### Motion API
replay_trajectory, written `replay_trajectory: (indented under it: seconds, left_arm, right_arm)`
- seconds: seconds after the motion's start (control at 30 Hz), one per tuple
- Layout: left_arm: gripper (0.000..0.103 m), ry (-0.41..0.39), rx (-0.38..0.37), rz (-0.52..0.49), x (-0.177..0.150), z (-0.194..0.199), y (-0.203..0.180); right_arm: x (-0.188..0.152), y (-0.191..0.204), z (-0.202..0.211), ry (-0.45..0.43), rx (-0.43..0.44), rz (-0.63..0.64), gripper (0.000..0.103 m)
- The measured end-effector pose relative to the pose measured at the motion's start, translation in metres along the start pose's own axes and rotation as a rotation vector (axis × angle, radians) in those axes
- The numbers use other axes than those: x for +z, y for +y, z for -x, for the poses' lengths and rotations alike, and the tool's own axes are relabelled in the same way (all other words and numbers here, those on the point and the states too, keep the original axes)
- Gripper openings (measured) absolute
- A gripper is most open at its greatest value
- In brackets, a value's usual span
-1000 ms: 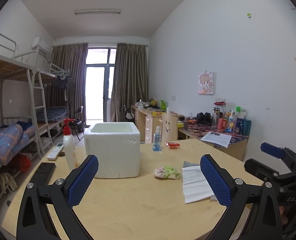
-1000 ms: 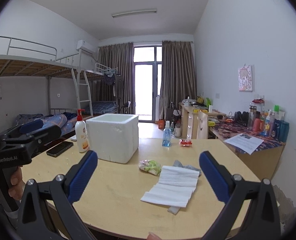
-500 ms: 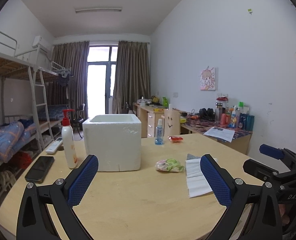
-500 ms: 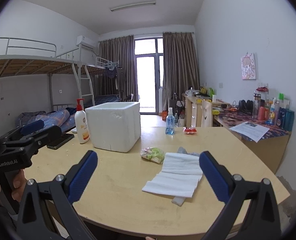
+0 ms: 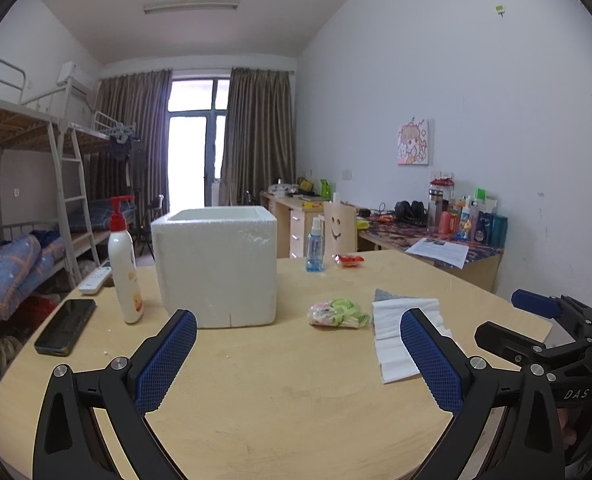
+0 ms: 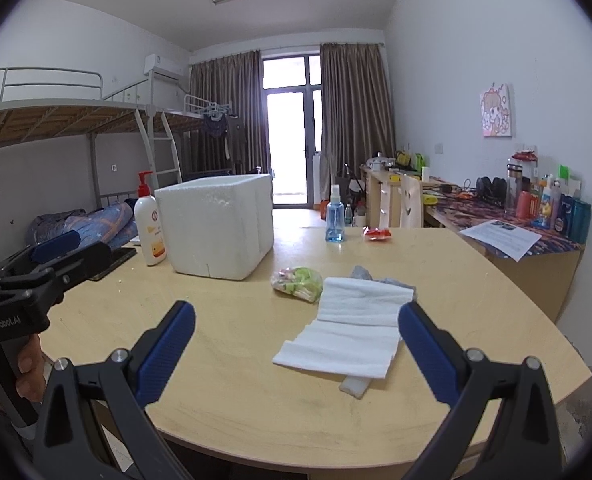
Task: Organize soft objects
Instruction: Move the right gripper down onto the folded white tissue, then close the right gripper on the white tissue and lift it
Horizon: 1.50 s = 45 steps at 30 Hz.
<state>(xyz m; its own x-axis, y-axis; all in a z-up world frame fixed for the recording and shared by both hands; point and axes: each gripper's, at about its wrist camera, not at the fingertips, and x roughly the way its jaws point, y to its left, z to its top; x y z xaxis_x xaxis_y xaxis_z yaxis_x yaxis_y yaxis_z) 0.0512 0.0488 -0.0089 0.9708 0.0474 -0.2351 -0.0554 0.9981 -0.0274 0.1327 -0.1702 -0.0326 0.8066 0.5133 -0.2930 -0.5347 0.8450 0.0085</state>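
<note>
While both grippers hung above the near edge of the round wooden table (image 5: pixel 279 400), neither held anything: the left gripper (image 5: pixel 298 356) had its blue-padded fingers spread wide, and the right gripper (image 6: pixel 296 350) stood just as wide, with bare tabletop and the near end of the towel showing between its fingers. The white folded towel (image 6: pixel 348 332) lay flat on the right half of the table, partly covering a grey cloth (image 6: pixel 362 273) at its far end and a small pale block (image 6: pixel 354 387) at its near end. Just to the towel's left, touching or nearly touching its far corner, sat a clear bag (image 6: pixel 297 279) of green, pink and white soft pieces. The open white foam box (image 5: pixel 215 266) stood upright farther back on the left, well apart from the bag. A lotion pump bottle (image 5: pixel 124 264) with a red head stood just left of the box, and a black phone (image 5: pixel 65 326) lay flat beyond it near the table's left edge, with a white remote (image 5: pixel 95 279) farther back. Behind the box, a small blue spray bottle (image 6: pixel 334 216) stood near a red packet (image 6: pixel 377 233). In the right wrist view the left gripper appeared at the left edge, a hand (image 6: pixel 23 368) around its handle; in the left wrist view the right gripper showed at the right edge.
</note>
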Motion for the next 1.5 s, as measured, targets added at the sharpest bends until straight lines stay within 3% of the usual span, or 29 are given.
replay_trajectory:
  seconds: [0.7, 0.9, 1.37, 1.5]
  left_arm:
    - [0.102, 0.116, -0.059, -0.021, 0.001, -0.051, -0.010]
    - [0.102, 0.138, -0.070, -0.025, 0.006, -0.066, -0.015]
    - [0.102, 0.187, -0.082, -0.006, 0.008, -0.091, -0.012]
    - [0.102, 0.201, -0.084, 0.003, 0.007, -0.098, -0.009]
  right_arm:
    - [-0.013, -0.018, -0.054, 0.174, -0.006, 0.019, 0.102]
    - [-0.011, -0.024, -0.074, 0.253, 0.001, 0.016, 0.093]
    - [-0.020, -0.032, -0.114, 0.437, 0.024, 0.021, 0.052]
    - [-0.025, -0.030, -0.119, 0.467, 0.022, 0.037, 0.052]
